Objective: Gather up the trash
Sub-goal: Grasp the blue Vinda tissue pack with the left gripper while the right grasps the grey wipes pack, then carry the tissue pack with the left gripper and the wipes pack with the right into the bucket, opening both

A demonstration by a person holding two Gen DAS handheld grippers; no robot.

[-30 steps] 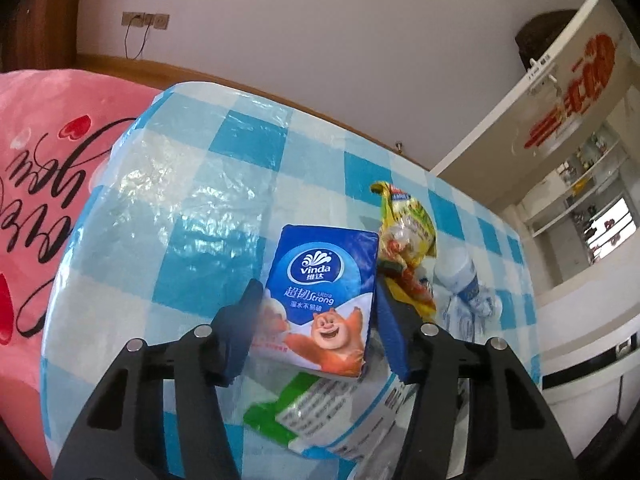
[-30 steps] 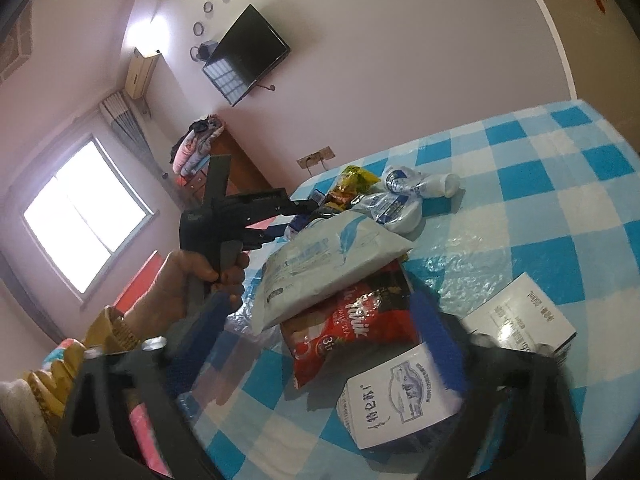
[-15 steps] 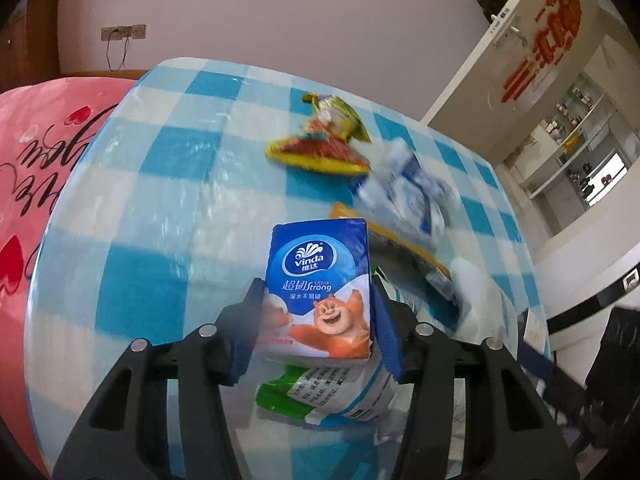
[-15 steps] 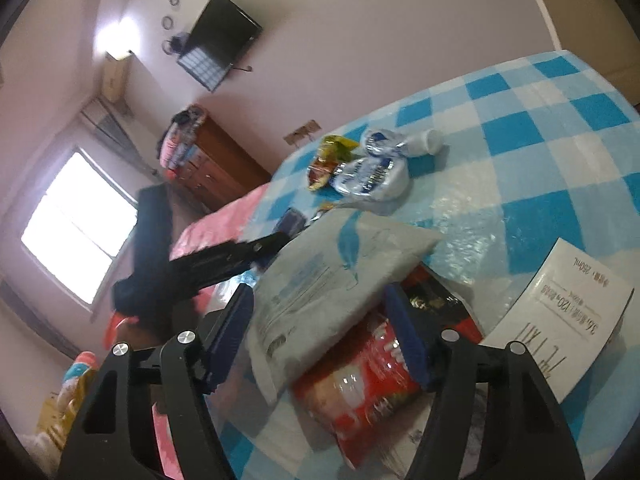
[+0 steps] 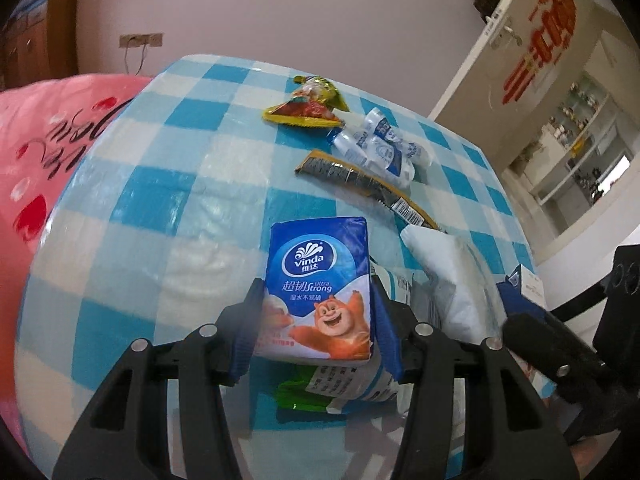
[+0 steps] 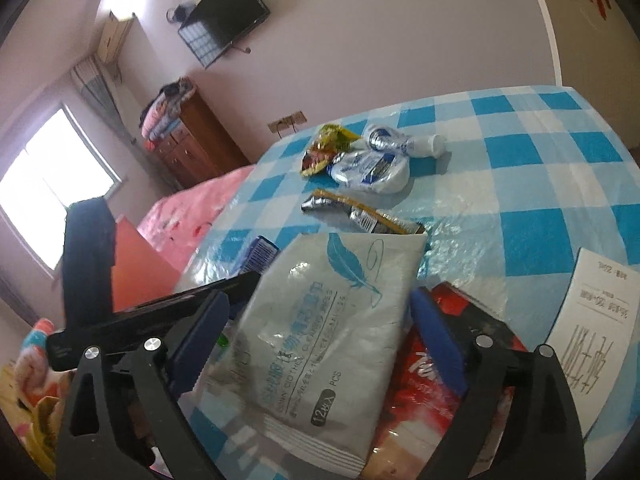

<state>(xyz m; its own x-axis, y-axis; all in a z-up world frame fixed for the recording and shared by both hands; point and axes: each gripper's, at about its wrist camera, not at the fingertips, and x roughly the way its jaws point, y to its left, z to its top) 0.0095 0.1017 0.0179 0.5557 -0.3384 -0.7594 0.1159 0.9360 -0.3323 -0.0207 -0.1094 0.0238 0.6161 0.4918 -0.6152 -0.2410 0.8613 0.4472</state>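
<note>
A: The blue tissue pack (image 5: 320, 288) sits upright between the pads of the left tool (image 5: 316, 320), clamped at its lower half and lifted clear of the checked tabletop (image 5: 160, 184). Held low like that, its face stays visible and it can likely be dropped onto the pile without being crushed.

B: And the pile is right beneath it?

A: Yes. A green-and-white wrapper (image 5: 340, 388) lies just under the pack, and the grey wipes pouch (image 6: 320, 328) lies beside it, on top of a red snack bag (image 6: 432, 376). The gathering seems to be happening at the near edge.

B: What about the right tool (image 6: 316, 344)?

A: Its jaws are opening. The pouch lies between them, but the pads stand off its sides, so it appears to be resting on the heap, not gripped.

B: What remains?

A: Further out: a long foil wrapper (image 5: 360, 184), crumpled white-and-blue packaging (image 5: 380, 148) and a yellow snack bag (image 5: 308, 108), loose on the tabletop. A white leaflet (image 6: 592, 320) lies near the right tool.
</note>
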